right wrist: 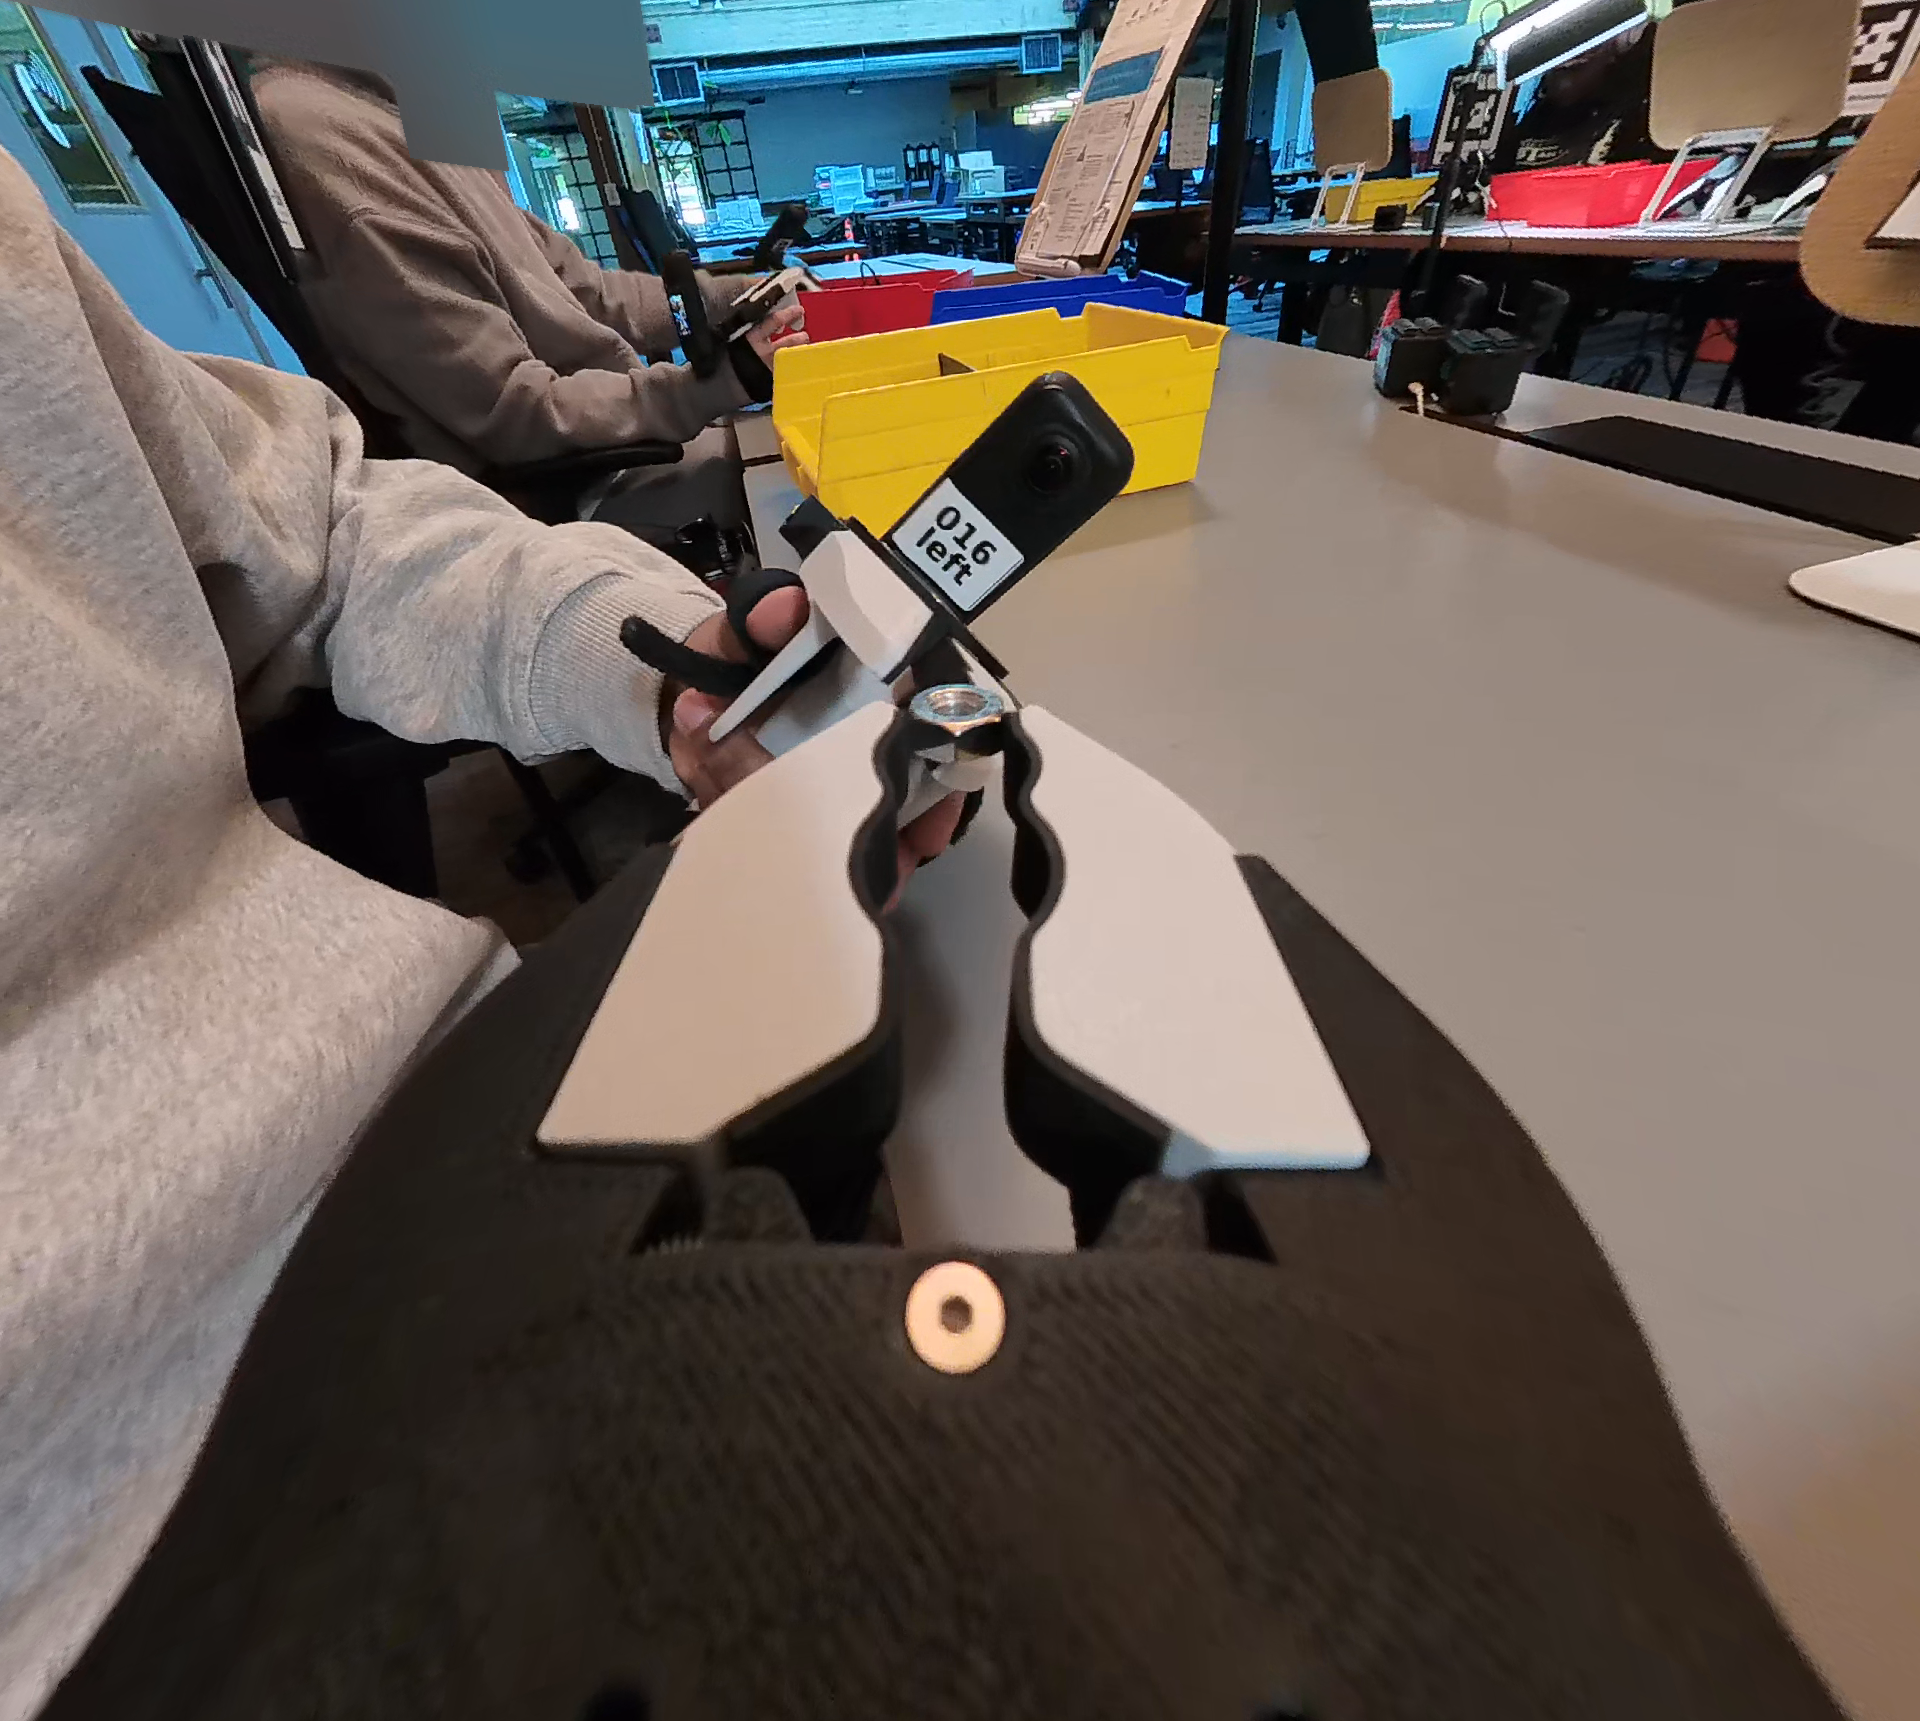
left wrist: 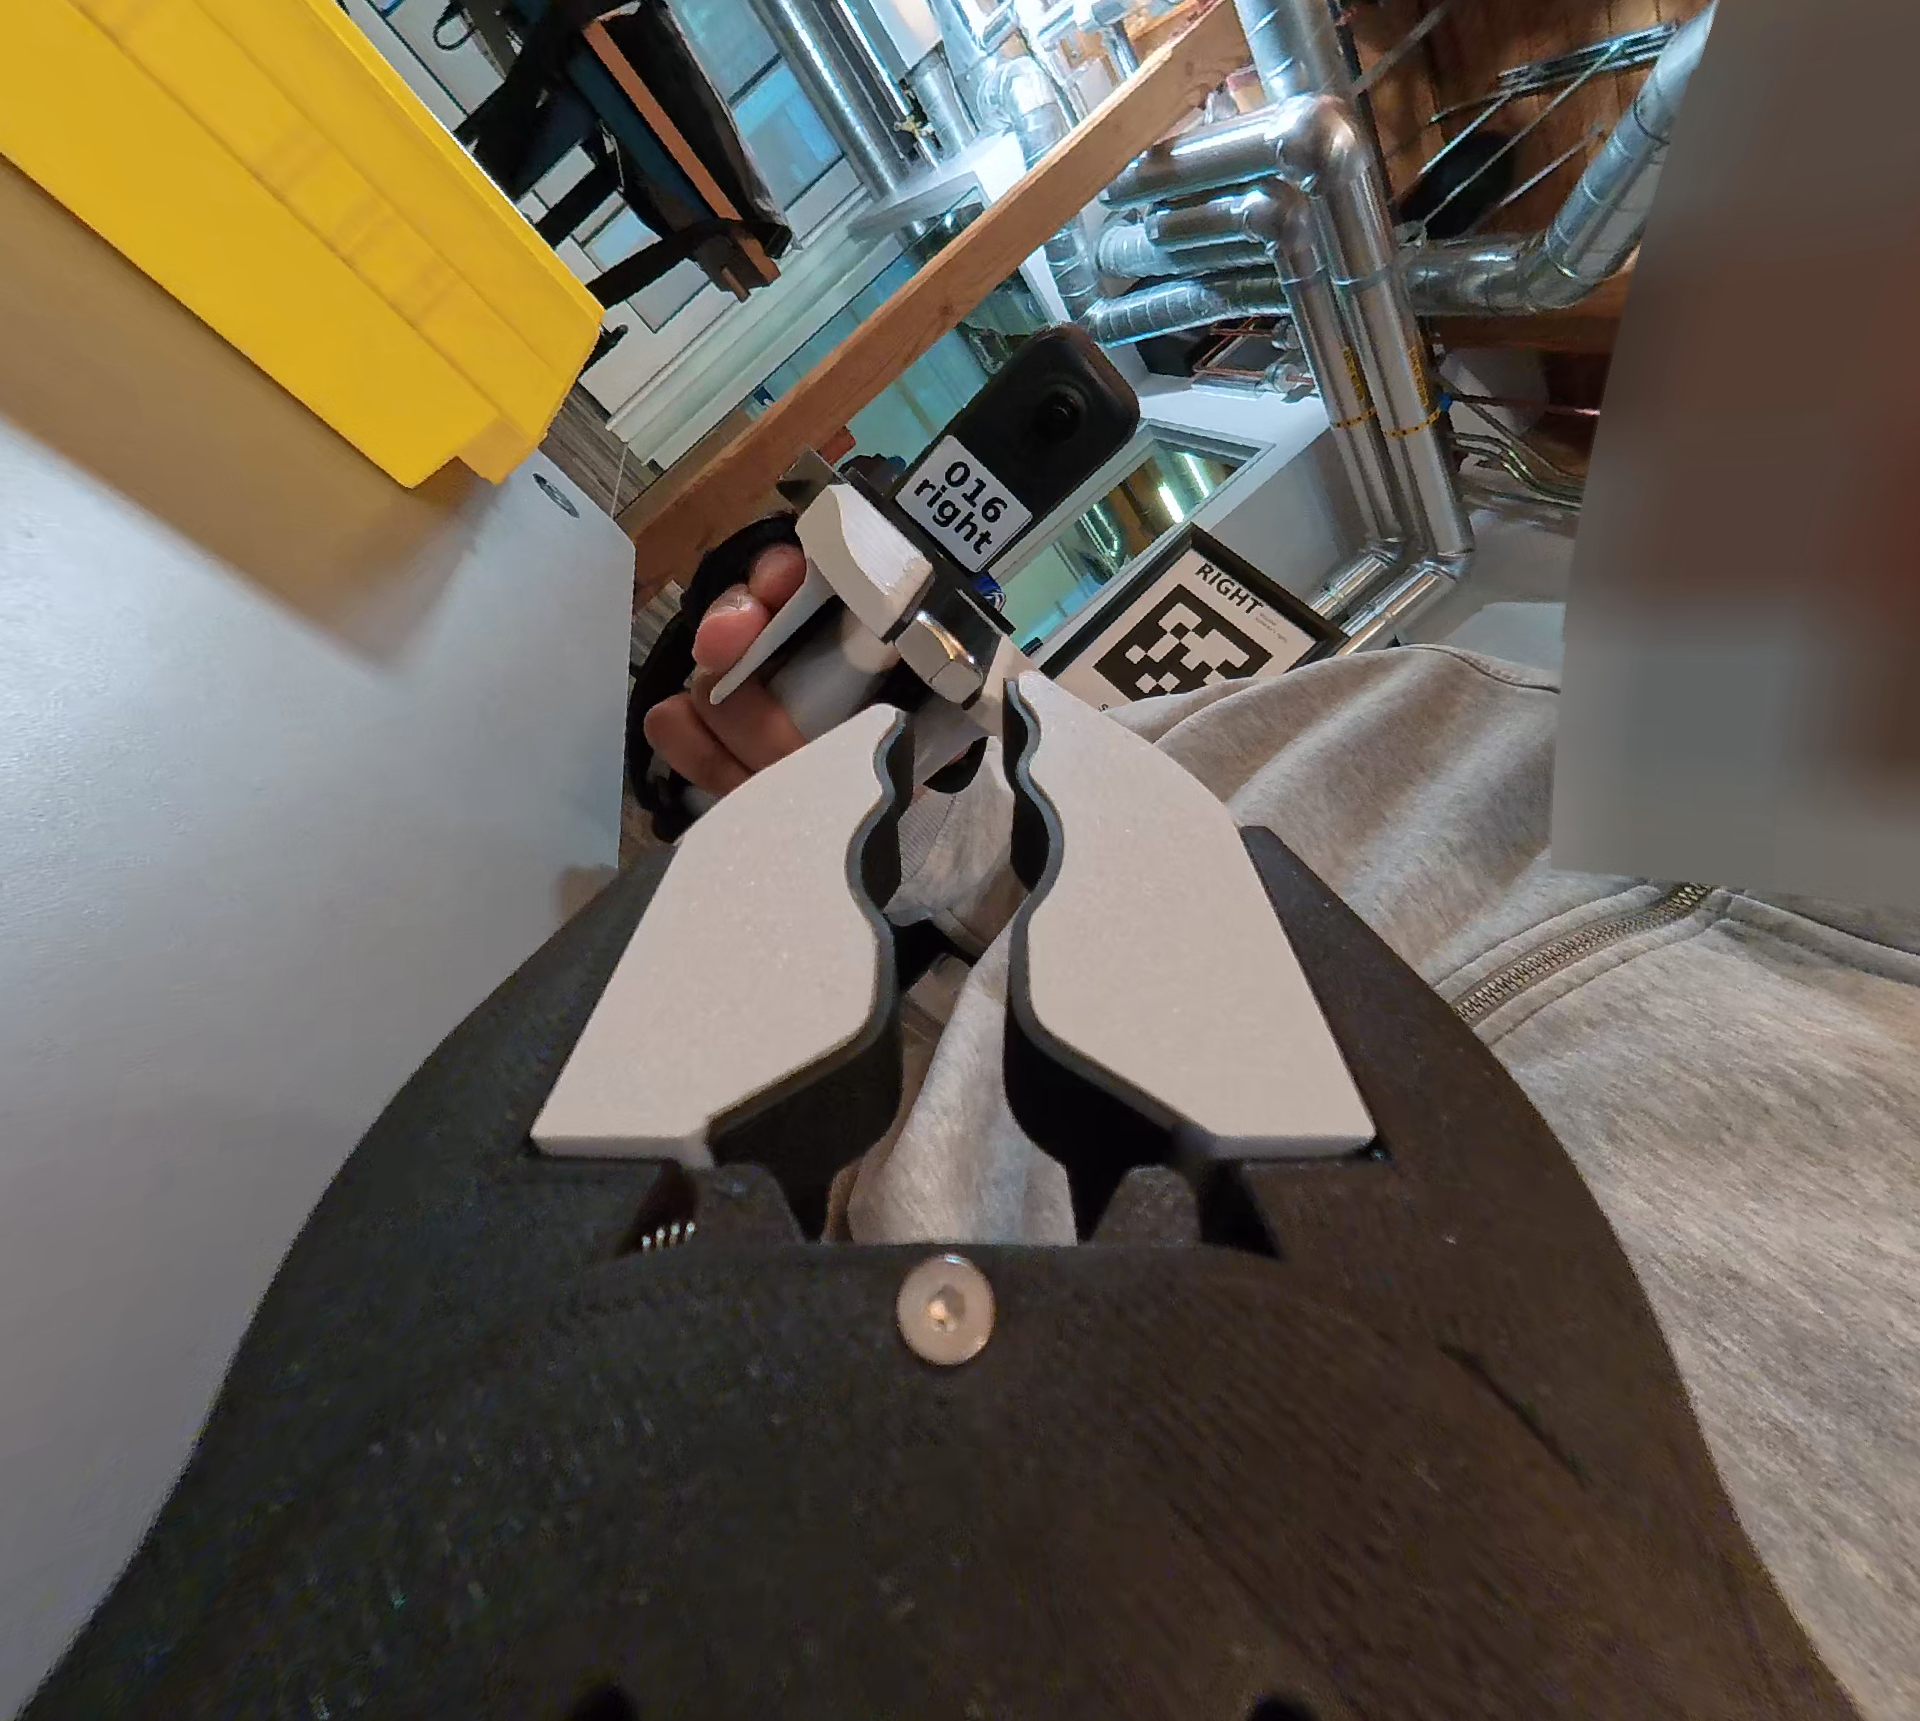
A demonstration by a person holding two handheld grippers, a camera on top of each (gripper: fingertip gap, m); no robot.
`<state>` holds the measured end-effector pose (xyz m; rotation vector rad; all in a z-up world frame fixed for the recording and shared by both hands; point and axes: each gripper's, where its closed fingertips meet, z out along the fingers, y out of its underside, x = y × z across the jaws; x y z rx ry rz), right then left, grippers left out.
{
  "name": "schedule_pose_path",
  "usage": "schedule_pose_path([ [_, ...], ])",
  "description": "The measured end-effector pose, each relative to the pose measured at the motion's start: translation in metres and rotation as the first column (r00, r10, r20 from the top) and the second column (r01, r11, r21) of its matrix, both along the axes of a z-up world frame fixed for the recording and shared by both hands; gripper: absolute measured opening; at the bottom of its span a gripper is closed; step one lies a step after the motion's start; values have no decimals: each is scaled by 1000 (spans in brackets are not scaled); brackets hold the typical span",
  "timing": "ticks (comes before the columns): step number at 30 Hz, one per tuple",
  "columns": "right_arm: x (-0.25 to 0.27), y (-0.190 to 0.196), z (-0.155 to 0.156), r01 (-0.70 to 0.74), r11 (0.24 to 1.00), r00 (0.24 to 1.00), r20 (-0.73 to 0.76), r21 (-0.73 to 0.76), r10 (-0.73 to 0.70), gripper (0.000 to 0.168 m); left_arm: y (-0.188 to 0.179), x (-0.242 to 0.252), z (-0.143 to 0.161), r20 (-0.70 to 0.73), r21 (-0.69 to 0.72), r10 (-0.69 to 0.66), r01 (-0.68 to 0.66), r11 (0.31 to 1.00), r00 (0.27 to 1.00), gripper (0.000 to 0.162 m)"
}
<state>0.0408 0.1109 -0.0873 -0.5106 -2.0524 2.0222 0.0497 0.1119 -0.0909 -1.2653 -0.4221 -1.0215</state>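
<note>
Nut [right wrist: 954, 715] is being pinched at the very tips of the right gripper [right wrist: 951, 731] jaws, bore facing up, above the desk [right wrist: 1455, 684] edge, while the left gripper [left wrist: 951, 705], jaws narrowly apart and holding nothing, is being pointed tip-to-tip at it.

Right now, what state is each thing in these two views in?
right tool: shut on the hex nut, held above the table.
hex nut: clamped between the fingertips, its hole showing.
left tool: fingers parted, nothing seen between them, tips close to the right tool's.
yellow bin: upright on the table, open on top, contents hidden.
</note>
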Motion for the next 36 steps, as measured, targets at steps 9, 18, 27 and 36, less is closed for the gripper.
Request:
schedule_pose_path([
  [9, 4, -5, -5, -12, 999, 999, -31, 53, 14, 17, -1, -12, -4, 99, -10, 31, -30, 999, 995, 10],
  [18, 4, -6, -7, 2, 997, 999, -52, 83, 3, 18, 0, -4, -5, 146, -4, -44, 45, 999, 988, 11],
  [27, 3, -6, -9, 11, 995, 998, -65, 103, -4, 17, 1, -2, -6, 113, -21, -42, 44, 999, 993, 10],
  [36, 0, -5, -12, 29, 993, 998, -61, 117, -22, 18, 2, -5, -9, 116, -30, -26, 30, 999, 993, 9],
])
